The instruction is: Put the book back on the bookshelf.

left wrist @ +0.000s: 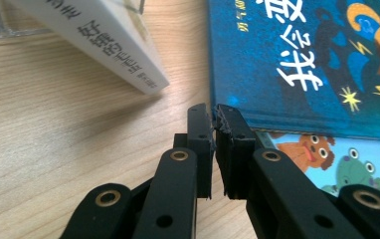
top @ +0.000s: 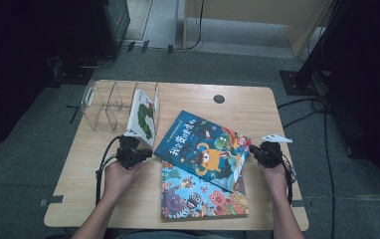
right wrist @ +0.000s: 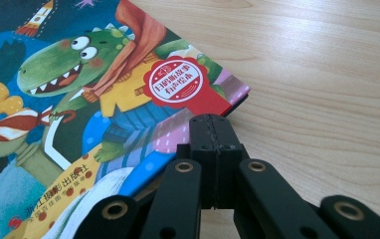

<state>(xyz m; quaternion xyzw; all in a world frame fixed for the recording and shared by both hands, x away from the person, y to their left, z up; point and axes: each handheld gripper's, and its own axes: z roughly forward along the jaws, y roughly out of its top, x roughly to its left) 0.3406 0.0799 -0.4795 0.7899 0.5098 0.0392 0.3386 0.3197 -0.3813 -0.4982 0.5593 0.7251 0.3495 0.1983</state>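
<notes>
Both grippers flank the dark blue monster picture book [top: 203, 149]: left gripper [left wrist: 214, 130] pressed shut at its near corner, right gripper [right wrist: 213, 130] seemingly closed empty against the opposite corner, probably to square it.

- We see a wooden table [top: 257, 107] with a clear divided rack [top: 103, 104] at its far left, a white book [top: 143, 118] leaning in it.
- Two picture books overlap — the dark blue book [top: 203, 149] tilted atop the lower book [top: 198, 196].
- The left gripper [top: 139, 155] and right gripper [top: 253, 151] sit at the blue book's opposite sides.
</notes>
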